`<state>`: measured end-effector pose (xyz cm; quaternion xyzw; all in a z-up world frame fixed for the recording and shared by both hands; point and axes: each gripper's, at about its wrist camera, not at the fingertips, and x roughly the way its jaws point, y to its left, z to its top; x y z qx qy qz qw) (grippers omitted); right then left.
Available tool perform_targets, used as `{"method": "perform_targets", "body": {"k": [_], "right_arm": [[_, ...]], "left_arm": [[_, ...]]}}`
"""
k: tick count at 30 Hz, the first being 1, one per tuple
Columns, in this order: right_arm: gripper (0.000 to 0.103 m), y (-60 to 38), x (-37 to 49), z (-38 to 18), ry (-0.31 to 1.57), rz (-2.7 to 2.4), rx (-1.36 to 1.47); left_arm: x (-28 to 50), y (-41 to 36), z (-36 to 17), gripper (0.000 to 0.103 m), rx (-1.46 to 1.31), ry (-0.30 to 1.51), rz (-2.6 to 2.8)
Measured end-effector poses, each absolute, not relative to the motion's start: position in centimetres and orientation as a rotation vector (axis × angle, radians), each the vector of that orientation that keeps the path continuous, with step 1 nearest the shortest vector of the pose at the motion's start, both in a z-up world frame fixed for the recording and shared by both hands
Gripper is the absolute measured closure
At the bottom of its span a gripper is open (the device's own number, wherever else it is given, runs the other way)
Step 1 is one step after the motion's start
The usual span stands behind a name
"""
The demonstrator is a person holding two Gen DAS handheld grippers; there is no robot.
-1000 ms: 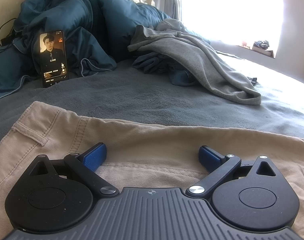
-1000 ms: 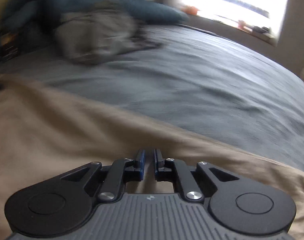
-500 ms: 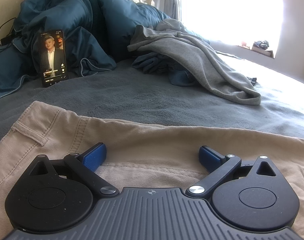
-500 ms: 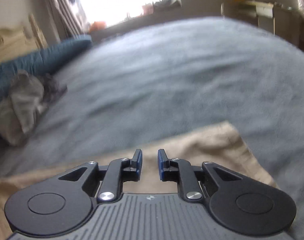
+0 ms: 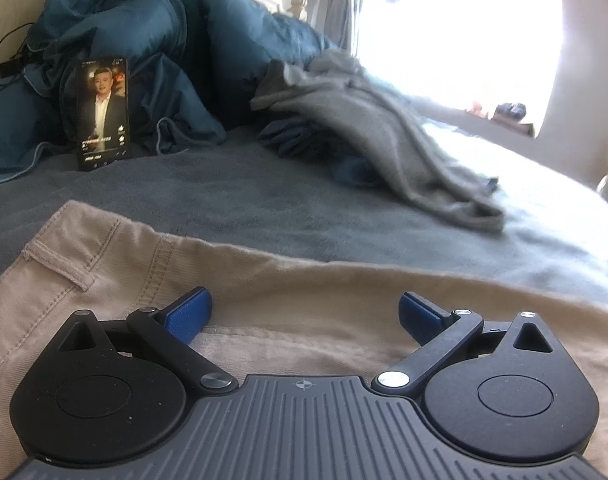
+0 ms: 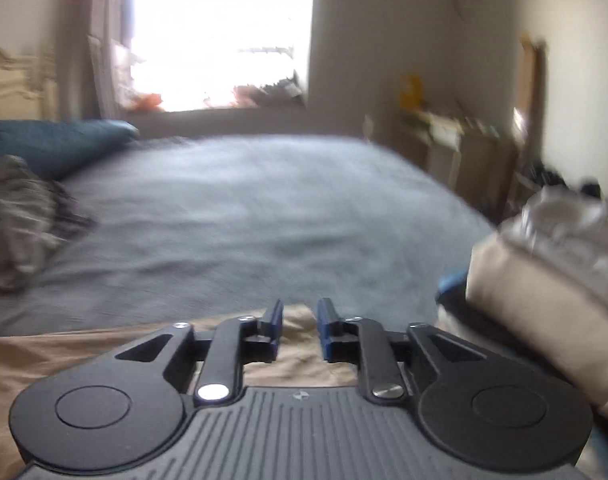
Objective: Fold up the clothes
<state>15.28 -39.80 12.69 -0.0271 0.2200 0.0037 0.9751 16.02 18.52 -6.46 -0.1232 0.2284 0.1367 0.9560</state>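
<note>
Beige trousers (image 5: 304, 300) lie flat on the grey bedspread (image 5: 263, 208), waistband and belt loop at the left of the left wrist view. My left gripper (image 5: 304, 310) hovers low over them, wide open, nothing between its blue pads (image 5: 187, 314). In the blurred right wrist view, my right gripper (image 6: 299, 326) hangs above the trouser edge (image 6: 103, 344); its jaws are opening, with a narrow gap and no cloth between them. A crumpled grey garment (image 5: 384, 132) lies farther back on the bed.
A phone (image 5: 102, 112) with a lit screen leans on the heaped teal duvet (image 5: 163, 40) by the headboard. A stack of folded clothes (image 6: 544, 276) sits at the right in the right wrist view. A bright window (image 6: 223, 32) and furniture (image 6: 464, 152) stand beyond the bed.
My right gripper has lifted off the trousers and swung right, its jaws parting from nearly shut to a narrow gap. The left gripper stays put and open.
</note>
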Motion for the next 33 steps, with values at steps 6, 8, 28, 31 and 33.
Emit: {"method": "perform_targets", "body": {"k": [6, 8, 28, 31, 33], "right_arm": [[0.068, -34.8, 5.3, 18.3, 0.329, 0.257, -0.093], [0.068, -32.8, 4.1, 17.8, 0.363, 0.37, -0.054], [0.071, -26.4, 13.4, -6.2, 0.904, 0.492, 0.818], [0.067, -25.3, 11.9, -5.0, 0.915, 0.577, 0.829], [0.065, -23.6, 11.7, -5.1, 0.97, 0.642, 0.854]], "left_arm": [[11.7, 17.6, -2.5, 0.002, -0.259, 0.376, 0.204], [9.5, 17.1, -1.3, 0.002, -0.27, 0.366, 0.158], [1.5, 11.0, -8.0, 0.003, -0.665, 0.676, -0.279], [2.2, 11.0, -8.5, 0.004, -0.702, 0.683, -0.281], [2.3, 11.1, -8.6, 0.005, -0.712, 0.684, -0.269]]}}
